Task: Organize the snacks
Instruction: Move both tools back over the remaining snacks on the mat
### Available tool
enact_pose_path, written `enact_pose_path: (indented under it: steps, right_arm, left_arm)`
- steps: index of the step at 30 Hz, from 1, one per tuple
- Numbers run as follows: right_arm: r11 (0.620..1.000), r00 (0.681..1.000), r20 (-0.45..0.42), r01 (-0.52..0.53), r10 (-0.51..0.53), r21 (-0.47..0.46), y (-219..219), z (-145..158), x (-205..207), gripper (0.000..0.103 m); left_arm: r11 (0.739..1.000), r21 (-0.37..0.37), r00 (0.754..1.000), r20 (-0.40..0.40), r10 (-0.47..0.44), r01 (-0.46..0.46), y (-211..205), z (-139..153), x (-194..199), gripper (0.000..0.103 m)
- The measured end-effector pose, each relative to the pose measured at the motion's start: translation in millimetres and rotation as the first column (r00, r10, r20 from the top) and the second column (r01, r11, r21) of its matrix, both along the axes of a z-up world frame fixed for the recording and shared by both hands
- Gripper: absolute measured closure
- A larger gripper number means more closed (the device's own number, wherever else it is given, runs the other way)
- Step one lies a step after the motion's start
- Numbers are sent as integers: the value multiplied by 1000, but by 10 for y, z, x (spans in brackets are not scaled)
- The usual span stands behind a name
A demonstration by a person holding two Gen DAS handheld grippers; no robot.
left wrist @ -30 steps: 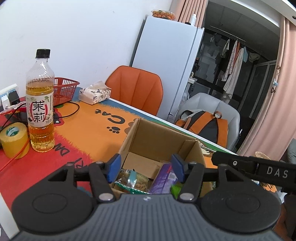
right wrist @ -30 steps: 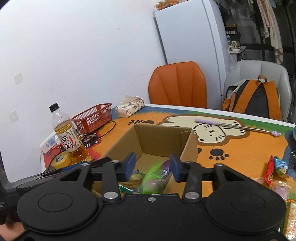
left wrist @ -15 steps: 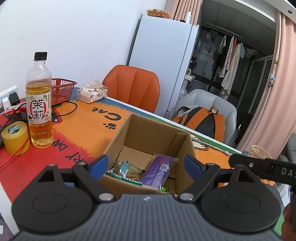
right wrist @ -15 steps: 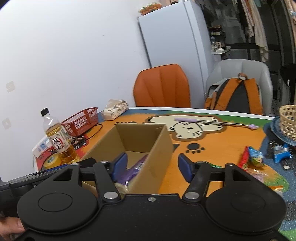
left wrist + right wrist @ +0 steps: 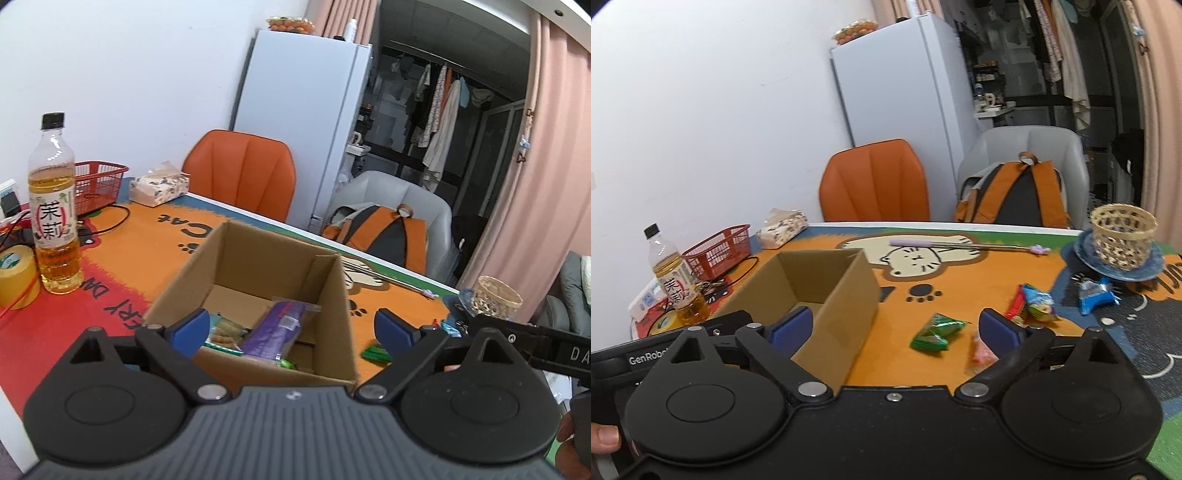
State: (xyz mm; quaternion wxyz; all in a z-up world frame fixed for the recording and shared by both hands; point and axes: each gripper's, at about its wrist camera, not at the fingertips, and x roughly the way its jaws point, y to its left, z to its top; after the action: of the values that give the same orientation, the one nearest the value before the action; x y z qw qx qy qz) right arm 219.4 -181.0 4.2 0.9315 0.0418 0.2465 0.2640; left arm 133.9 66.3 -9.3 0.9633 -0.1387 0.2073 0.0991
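Item: both claws, left claw (image 5: 291,326) and right claw (image 5: 895,326), spread wide and empty; cardboard box (image 5: 255,273) on worktop holds purple packet (image 5: 275,332); green packet (image 5: 936,332) lies loose beside it, likely to skid if pinched off-centre
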Motion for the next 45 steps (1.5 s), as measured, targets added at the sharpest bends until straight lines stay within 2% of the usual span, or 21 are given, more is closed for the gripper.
enact_pose_path:
  steps: [2, 22, 26, 32, 35, 39, 45]
  right_arm:
    - [1000, 1000, 0, 16, -16, 3, -75, -14, -7, 0]
    - [991, 990, -51, 131, -131, -5, -669, -267, -14, 0]
    - [990, 988, -68, 141, -141, -12, -740, -320, 12, 0]
    - [990, 988, -76, 135, -137, -32, -801, -406, 3, 0]
    - [990, 986, -86, 138, -141, -36, -827, -463, 17, 0]
    - [988, 983, -103, 149, -153, -46, -857, -537, 40, 1]
    - [986, 976, -139, 161, -166, -47, -926, -651, 114, 15]
  left_arm:
    - [1000, 1, 1000, -1, -13, 13, -55, -7, 10, 7]
    - [993, 11, 992, -48, -117, 118, -609, -208, 114, 4]
    - [993, 31, 992, -54, -116, 118, -688, -245, 130, 2]
    - [993, 17, 992, -43, -116, 117, -786, -259, 79, 2]
    - [987, 12, 987, -31, -160, 161, -867, -280, 54, 2]
    - [981, 20, 979, -60, -194, 195, -972, -351, 105, 2]
    - [975, -11, 971, -93, -221, 221, -1031, -462, 221, 4]
